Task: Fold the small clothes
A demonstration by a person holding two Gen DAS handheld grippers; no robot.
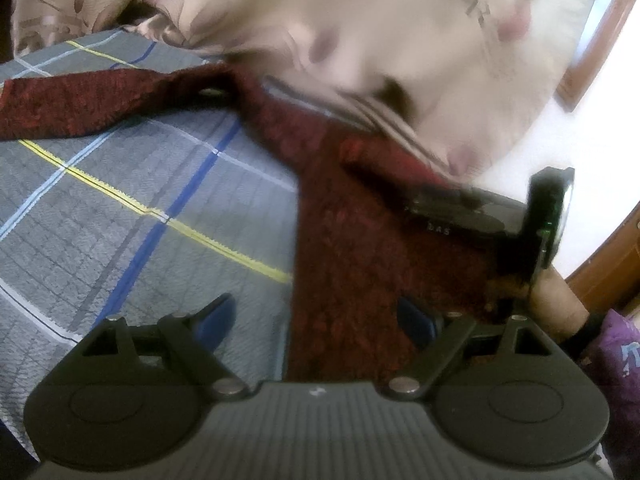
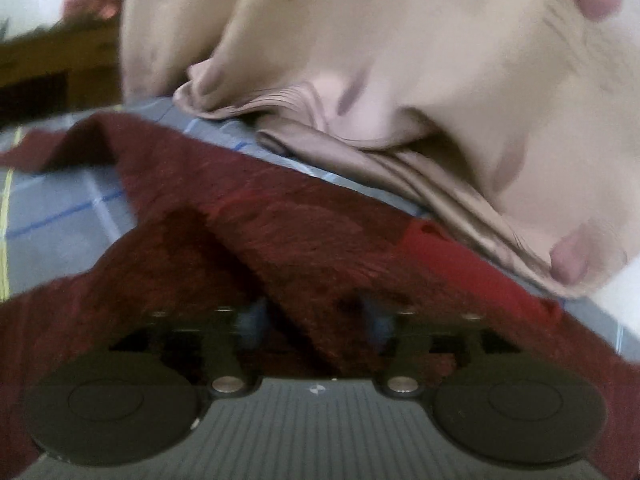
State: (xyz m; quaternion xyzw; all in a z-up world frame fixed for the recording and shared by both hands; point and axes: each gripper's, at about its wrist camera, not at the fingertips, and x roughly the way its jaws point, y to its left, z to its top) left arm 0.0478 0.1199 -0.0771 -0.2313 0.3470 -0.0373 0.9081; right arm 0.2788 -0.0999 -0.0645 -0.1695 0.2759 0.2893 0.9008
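Left hand-held gripper (image 1: 316, 320) spread wide, empty, over the dark red garment (image 1: 360, 248) lying on the plaid bedsheet (image 1: 120, 208) just ahead. Right hand-held gripper (image 2: 316, 320): fingers part-open around a raised fold of the garment; whether it grips cannot be told. Best to pinch the edge fully before carrying it across, clear of the beige blanket (image 2: 400, 60) beyond.

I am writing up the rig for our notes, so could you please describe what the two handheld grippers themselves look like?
Both share one build. The left gripper has a grey ribbed body with a small white mark, two round black discs, black link arms on silver pivot pins and blue finger pads. The right gripper matches it, though its blue pads are blurred. No cables or sleeves are clearly visible.
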